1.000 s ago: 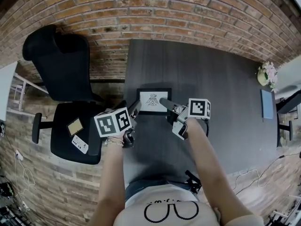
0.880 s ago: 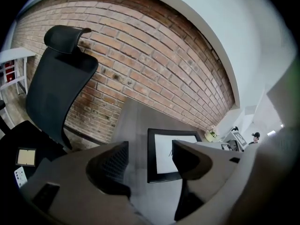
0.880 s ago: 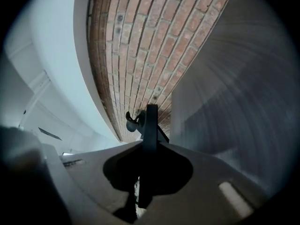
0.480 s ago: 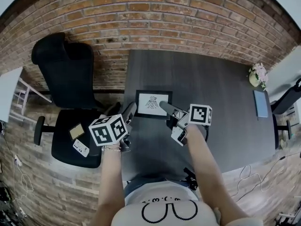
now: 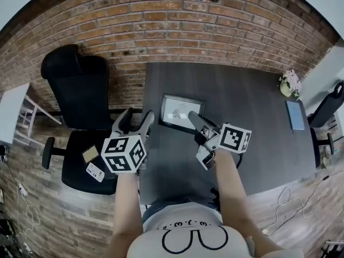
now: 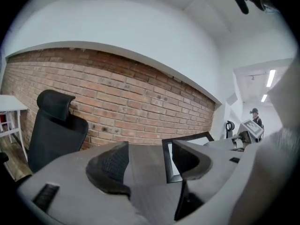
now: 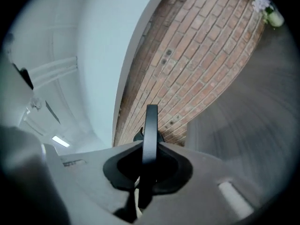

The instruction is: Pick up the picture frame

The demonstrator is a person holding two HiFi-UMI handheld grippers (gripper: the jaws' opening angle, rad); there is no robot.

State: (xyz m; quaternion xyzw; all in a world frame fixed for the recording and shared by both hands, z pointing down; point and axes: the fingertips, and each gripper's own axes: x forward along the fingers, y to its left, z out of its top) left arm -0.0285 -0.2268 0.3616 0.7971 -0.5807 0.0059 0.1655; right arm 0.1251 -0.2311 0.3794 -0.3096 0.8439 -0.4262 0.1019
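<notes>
The picture frame (image 5: 181, 110), black-rimmed with a white print, hangs tilted above the dark table (image 5: 247, 95). My right gripper (image 5: 193, 118) is shut on its near right edge. In the right gripper view the thin black frame edge (image 7: 151, 125) stands pinched between the jaws of that gripper (image 7: 149, 159). My left gripper (image 5: 136, 120) is open just left of the frame, not touching it. In the left gripper view the frame (image 6: 167, 159) shows past the fingertips of that gripper (image 6: 150, 165), partly hidden behind the right jaw.
A black office chair (image 5: 75, 95) stands left of the table, with a remote (image 5: 94, 171) and a tan card (image 5: 90, 153) on its seat. A small flower vase (image 5: 289, 83) and a blue tablet (image 5: 296, 115) sit at the table's right end. A brick wall (image 5: 177, 26) runs behind.
Both grippers have risen. The frame has come up off the table with the right gripper and now tilts; the left gripper has moved a little away from its left edge.
</notes>
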